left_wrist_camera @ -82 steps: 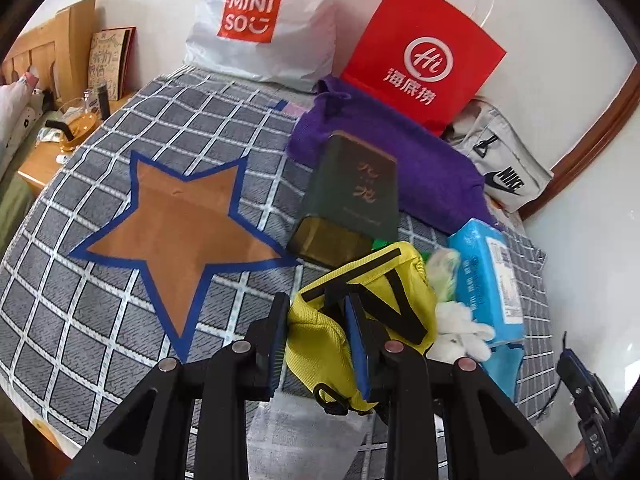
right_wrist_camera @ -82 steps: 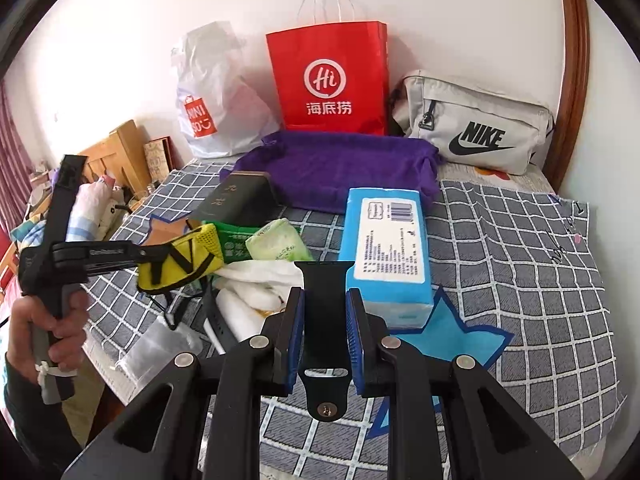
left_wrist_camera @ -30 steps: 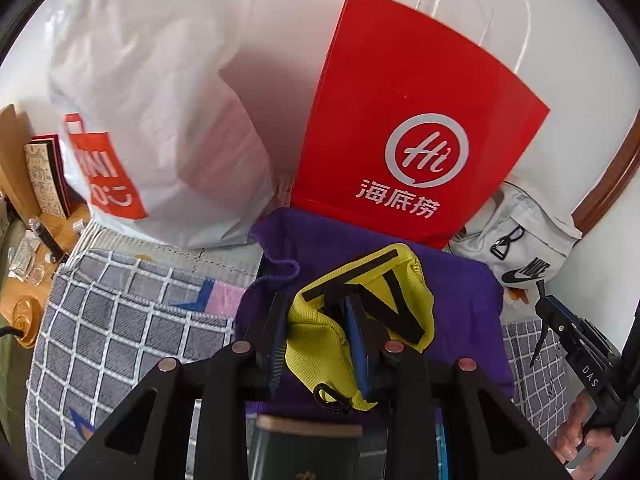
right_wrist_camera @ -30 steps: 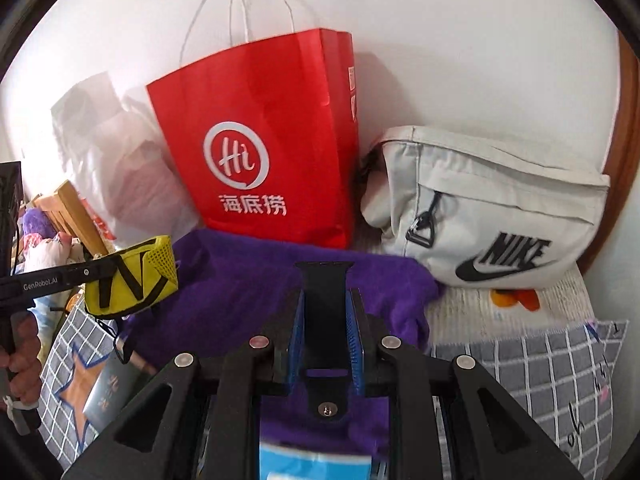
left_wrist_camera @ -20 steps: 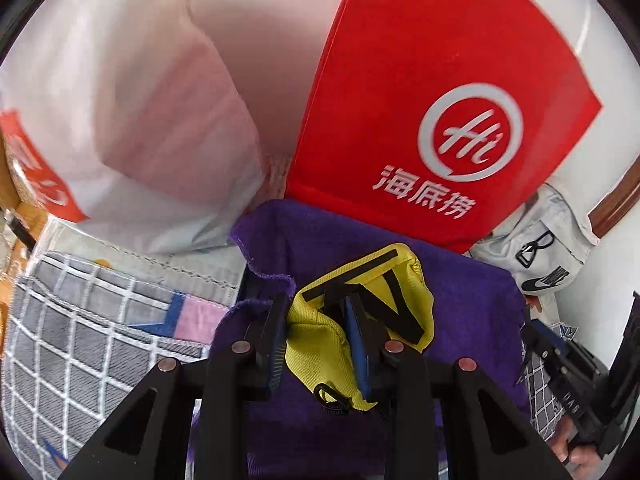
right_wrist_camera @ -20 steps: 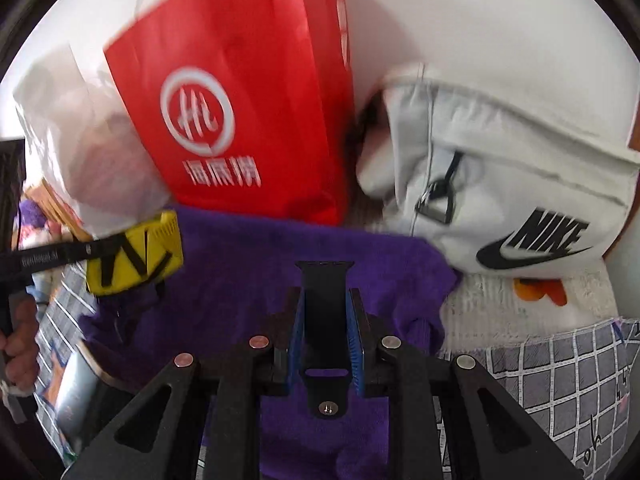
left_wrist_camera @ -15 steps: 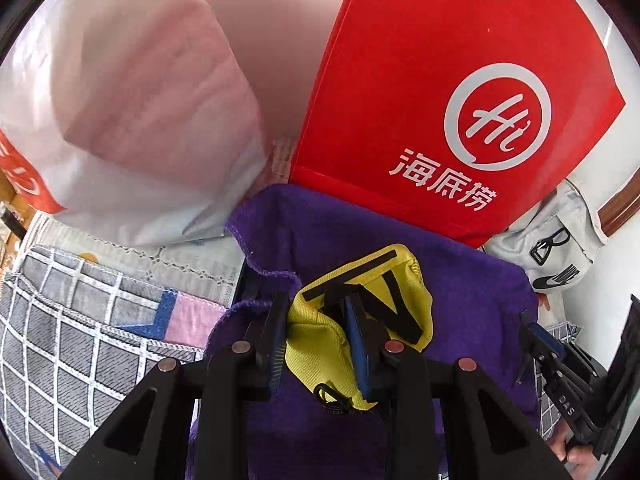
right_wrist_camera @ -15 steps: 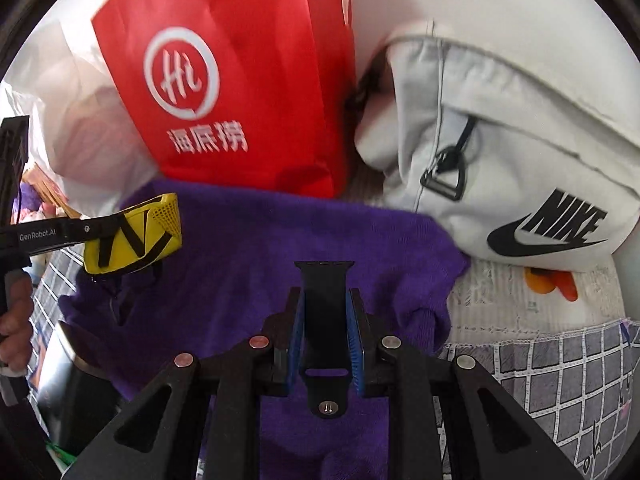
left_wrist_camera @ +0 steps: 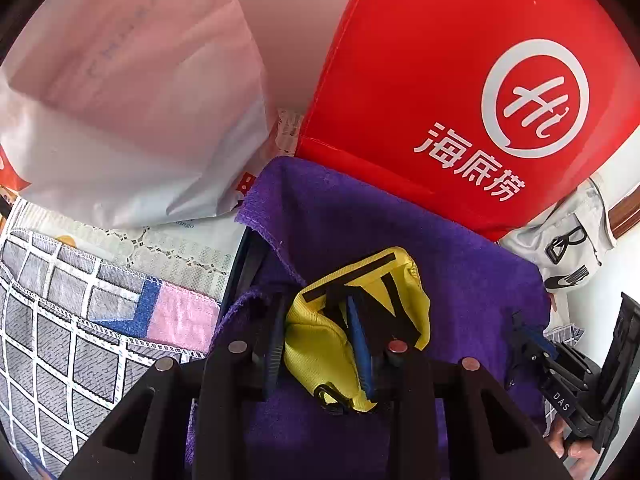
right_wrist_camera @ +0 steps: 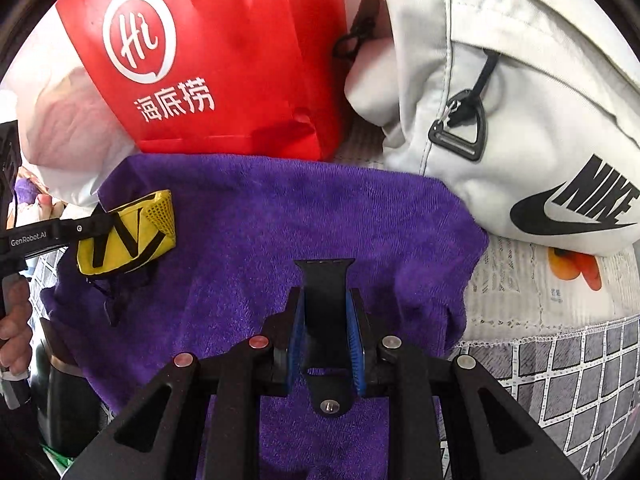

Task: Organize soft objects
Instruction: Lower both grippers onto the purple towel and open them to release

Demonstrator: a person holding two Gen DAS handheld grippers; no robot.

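My left gripper (left_wrist_camera: pixel 316 320) is shut on a yellow pouch with black straps (left_wrist_camera: pixel 320 344) and holds it just above the left part of a purple towel (left_wrist_camera: pixel 360 224). The pouch (right_wrist_camera: pixel 128 236) also shows at the left of the right wrist view. My right gripper (right_wrist_camera: pixel 326 312) is shut on a black watch strap (right_wrist_camera: pixel 325 296) and holds it low over the middle of the purple towel (right_wrist_camera: pixel 280 220). The right gripper shows at the lower right of the left wrist view (left_wrist_camera: pixel 536 344).
A red paper bag (left_wrist_camera: pixel 460 92) stands behind the towel against the wall. A white plastic bag (left_wrist_camera: pixel 120 120) is to its left. A white Nike bag (right_wrist_camera: pixel 520 120) lies to its right. The checked bedspread (right_wrist_camera: pixel 560 380) surrounds the towel. A dark box (right_wrist_camera: pixel 60 396) lies at the lower left.
Both grippers have moved forward from the pile at the bed's front to the purple towel and have come lower over it. Each still holds its object.
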